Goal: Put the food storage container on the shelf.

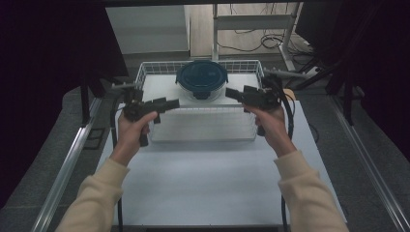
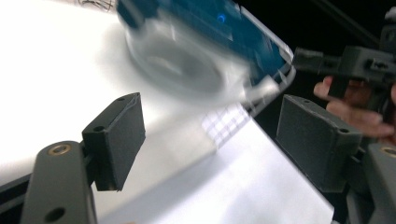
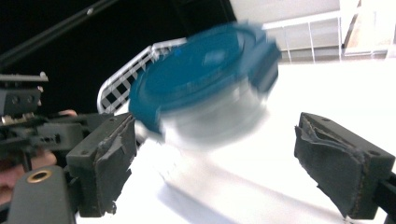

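Container (image 1: 201,79), round and clear with a blue clip lid, sits inside the wire basket (image 1: 145,72), toward its far side, and lies just beyond both grippers, roughly midway between them.

Nearest the person, the white tabletop (image 1: 208,179) is bare. Beyond that the forearms reach up to the basket's near rim, where the left gripper (image 1: 170,103) and the right gripper (image 1: 231,93) face each other across the gap, tips pointing inward. Neither holds anything. In the left gripper view the fingers (image 2: 114,140) stand wide apart with nothing between them; the right gripper view shows its fingers (image 3: 100,165) just as widely spread, also empty.

From each gripper's own camera the container shows ahead and slightly high, blurred. Being round, it has no long axis to line up with; what matters is that it lies between the two tips and a little farther away. Neither hand looks clearly nearer.

Apart from the container, the basket's white floor appears bare. What is inside the container cannot be told; its wall looks clear and it may be empty.
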`<state>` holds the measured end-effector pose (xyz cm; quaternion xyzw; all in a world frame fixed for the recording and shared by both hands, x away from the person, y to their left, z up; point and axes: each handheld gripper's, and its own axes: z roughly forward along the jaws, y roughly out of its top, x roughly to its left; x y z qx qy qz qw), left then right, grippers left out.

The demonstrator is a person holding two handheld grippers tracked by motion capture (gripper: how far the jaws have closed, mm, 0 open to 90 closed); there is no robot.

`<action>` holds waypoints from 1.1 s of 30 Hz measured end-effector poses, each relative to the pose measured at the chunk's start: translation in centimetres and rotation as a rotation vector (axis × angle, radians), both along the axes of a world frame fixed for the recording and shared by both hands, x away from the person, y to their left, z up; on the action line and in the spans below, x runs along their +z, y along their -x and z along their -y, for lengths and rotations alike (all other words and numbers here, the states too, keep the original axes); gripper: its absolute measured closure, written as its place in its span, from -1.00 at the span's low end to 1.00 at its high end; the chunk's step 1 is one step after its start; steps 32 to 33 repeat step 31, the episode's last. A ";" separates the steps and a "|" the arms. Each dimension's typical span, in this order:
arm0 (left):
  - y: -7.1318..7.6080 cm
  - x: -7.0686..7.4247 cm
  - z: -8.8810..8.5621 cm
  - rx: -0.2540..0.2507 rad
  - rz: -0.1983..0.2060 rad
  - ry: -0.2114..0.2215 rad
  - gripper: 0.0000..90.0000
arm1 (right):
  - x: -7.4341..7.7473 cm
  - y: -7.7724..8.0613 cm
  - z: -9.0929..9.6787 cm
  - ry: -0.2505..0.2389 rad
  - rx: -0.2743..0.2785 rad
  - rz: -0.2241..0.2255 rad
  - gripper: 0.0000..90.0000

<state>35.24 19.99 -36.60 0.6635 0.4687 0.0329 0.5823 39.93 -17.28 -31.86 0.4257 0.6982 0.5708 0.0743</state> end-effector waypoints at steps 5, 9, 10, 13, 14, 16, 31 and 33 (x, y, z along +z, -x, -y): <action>4.1 -3.5 -1.0 -0.005 0.005 -0.049 -0.46 | -3.2 4.3 2.6 0.032 0.051 0.030 -0.69; 6.3 -6.3 -1.3 -0.017 -0.027 -0.056 -0.44 | -5.8 6.7 3.9 0.049 0.065 0.022 -0.67; 6.6 -6.9 -1.2 -0.024 -0.036 -0.063 -0.44 | -6.7 7.4 4.3 0.062 0.063 0.022 -0.66; 8.0 -9.0 -0.9 -0.025 -0.041 -0.138 -0.41 | -8.6 8.6 5.1 0.097 0.071 0.008 -0.65; 8.2 -9.4 -0.8 -0.031 -0.045 -0.150 -0.39 | -9.5 9.1 5.4 0.117 0.075 -0.003 -0.65; 8.7 -10.3 -0.5 -0.035 -0.055 -0.182 -0.37 | -10.7 9.8 5.8 0.152 0.075 -0.002 -0.64; 9.5 -13.2 0.4 0.001 -0.056 -0.339 -0.45 | -15.6 10.3 6.2 0.272 0.055 -0.038 -0.62; 9.5 -13.2 0.4 0.001 -0.056 -0.339 -0.45 | -15.6 10.3 6.2 0.272 0.055 -0.038 -0.62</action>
